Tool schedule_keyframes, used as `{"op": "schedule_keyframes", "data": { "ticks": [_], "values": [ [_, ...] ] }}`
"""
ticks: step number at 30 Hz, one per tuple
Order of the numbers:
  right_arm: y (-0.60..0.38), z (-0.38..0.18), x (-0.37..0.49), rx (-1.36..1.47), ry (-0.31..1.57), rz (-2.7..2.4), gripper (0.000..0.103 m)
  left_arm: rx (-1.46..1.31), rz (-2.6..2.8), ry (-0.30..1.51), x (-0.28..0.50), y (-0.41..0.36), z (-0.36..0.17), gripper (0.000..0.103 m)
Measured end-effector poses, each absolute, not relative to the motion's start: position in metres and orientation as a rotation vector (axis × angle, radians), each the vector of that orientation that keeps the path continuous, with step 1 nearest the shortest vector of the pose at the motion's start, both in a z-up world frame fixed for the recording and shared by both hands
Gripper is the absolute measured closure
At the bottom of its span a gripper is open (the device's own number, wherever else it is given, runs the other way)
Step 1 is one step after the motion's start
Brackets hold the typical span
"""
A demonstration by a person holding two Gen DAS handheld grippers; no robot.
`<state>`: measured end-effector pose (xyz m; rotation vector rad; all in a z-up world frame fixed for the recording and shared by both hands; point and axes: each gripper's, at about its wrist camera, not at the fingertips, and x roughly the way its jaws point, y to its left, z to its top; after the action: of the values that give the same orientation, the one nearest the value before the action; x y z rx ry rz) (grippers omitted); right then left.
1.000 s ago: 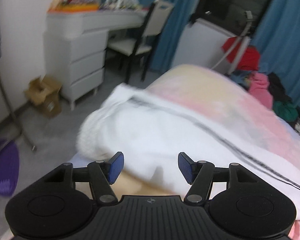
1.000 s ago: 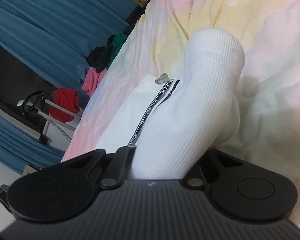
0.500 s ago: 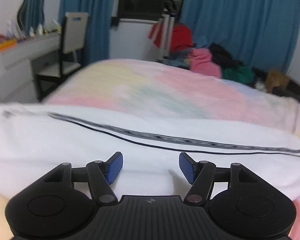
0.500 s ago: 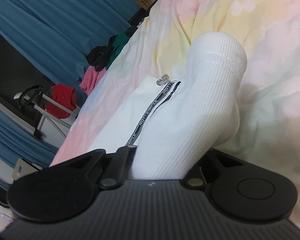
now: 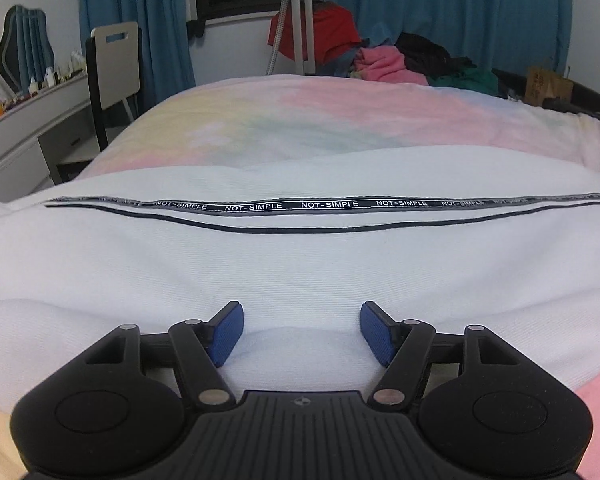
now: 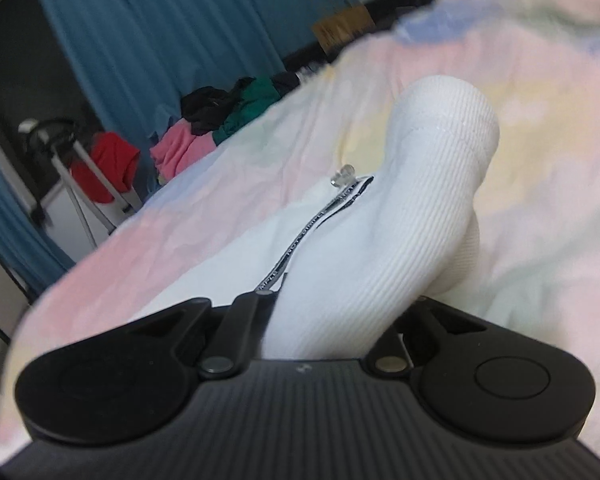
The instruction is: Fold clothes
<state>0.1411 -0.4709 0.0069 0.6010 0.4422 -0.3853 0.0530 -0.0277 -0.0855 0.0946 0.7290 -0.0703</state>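
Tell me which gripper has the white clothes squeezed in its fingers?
The right gripper: a ribbed fold of the white garment bulges out from between its fingers. The left gripper has its blue fingers spread apart above the cloth, pinching nothing.

home bedroom: bed (image 5: 340,120), dressing table (image 5: 24,120), curtains (image 5: 460,8), clothes pile (image 5: 400,62).

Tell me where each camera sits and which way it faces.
Left wrist: behind the open left tongs, low over the white garment, facing across the bed to the curtains.
Right wrist: behind the right tongs, shut on a bunched fold of the garment, looking tilted along the bed.
Both show: garment, bed, curtains, clothes pile, tripod.
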Motion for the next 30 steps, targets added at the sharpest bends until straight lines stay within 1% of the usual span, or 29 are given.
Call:
{"op": "schedule_keyframes", "data": {
  "ticks": [6,18,24,30],
  "values": [
    [-0.448,0.031,0.142,0.430,0.402,-0.413,0.087,0.090,-0.073,0.739,0.053,-0.023,-0.081,0.036],
    [-0.408,0.060,0.143,0.169,0.334,-0.420,0.087,0.091,-0.074,0.744,0.051,-0.021,-0.079,0.036],
    [-0.363,0.082,0.133,-0.037,0.218,-0.371,0.087,0.080,-0.077,0.746,0.053,-0.019,-0.077,0.036],
    [-0.290,0.096,0.114,-0.277,0.088,-0.214,0.087,0.024,-0.085,0.750,0.055,-0.008,-0.063,0.036]
  ]
}}
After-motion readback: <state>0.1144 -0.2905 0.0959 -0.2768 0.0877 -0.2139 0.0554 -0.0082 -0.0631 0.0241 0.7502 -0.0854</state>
